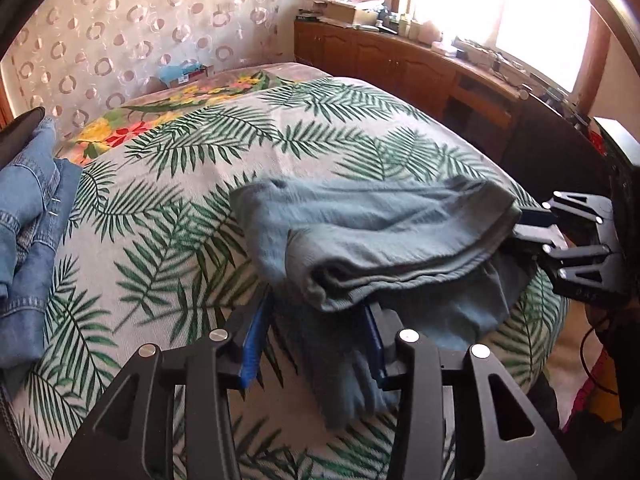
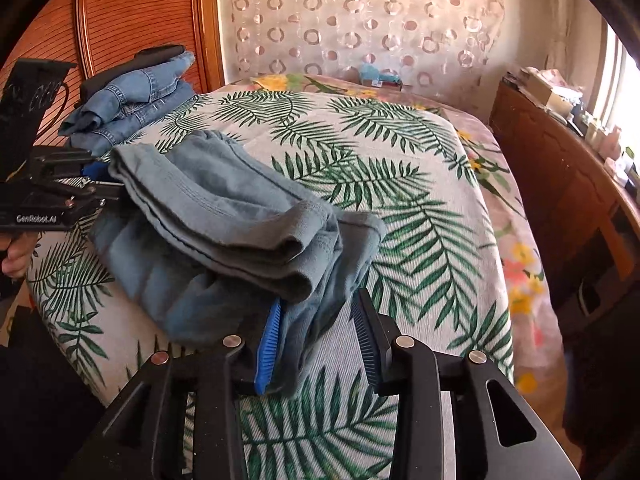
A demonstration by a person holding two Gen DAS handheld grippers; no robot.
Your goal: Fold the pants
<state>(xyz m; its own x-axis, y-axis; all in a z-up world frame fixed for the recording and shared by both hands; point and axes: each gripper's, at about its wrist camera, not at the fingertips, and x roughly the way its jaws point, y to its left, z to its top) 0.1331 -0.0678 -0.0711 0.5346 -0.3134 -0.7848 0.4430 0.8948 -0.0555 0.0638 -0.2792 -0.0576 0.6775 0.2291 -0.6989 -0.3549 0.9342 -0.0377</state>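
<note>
left tool: the black two-finger tool with blue ribbed pads (image 1: 316, 340) sits partly open at the near edge of the folded grey-blue cotton pants (image 1: 372, 232). Pads aren't squeezing anything. The cloth's lower layer hangs down between the two fingers, and the right pad looks tucked right under the fold's edge. Can't tell if it actually brushes the fabric.

right tool: same kind of black tool with blue pads (image 2: 318, 340), also partly open. A bit of the pants' hanging edge lies against the left pad (image 2: 267, 344), the right pad stands clear over the bedspread. So nothing gripped here either.

each tool seen from the other side: from the left wrist view the right tool (image 1: 536, 226) pokes in at the far right end of the bundle, fingertips hidden by the cloth. From the right wrist view the left tool (image 2: 102, 184) sits at the far left end, with a hand (image 2: 16, 258) wrapped on its grip.

pants: folded over into a thick bundle, lying on the bed near its front edge, top layer doubled back on the lower one.

bed: white bedspread with green palm-leaf print (image 1: 224, 148), a floral sheet showing further back.

other stuff: pile of folded blue denim jeans (image 2: 132, 100) at the left side of the bed, well apart from the bundle. Brown wooden cabinet (image 1: 400, 60) under the window.
</note>
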